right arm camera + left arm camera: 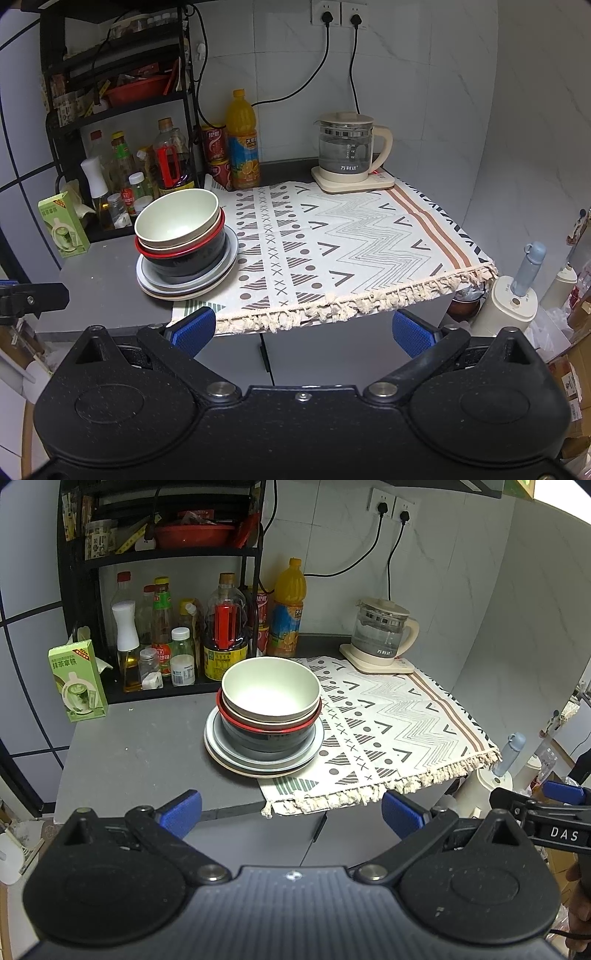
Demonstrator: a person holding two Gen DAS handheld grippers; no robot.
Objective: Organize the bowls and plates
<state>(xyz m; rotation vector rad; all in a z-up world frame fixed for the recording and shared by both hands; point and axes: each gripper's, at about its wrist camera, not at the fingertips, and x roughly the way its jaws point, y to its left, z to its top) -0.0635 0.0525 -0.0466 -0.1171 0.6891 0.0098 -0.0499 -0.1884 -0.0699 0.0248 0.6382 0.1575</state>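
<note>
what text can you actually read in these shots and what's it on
"DAS" on the right gripper body, seen from the left wrist view.
"万利达" on the glass kettle.
"抹茶拿铁" on the green box.
Sauce bottle, can and juice bottle labels: too blurred to read.

Dim, sharp ctr, fisheye-warped edges

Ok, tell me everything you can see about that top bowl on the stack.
The top bowl is pale cream, matte, plastic or melamine by its look, round and deep, empty, upright with a slight tilt. It nests in a tan bowl, itself inside a red-rimmed dark bowl, all on stacked plates at the left edge of the patterned cloth. Nothing else touches it; both grippers are clear.
</note>
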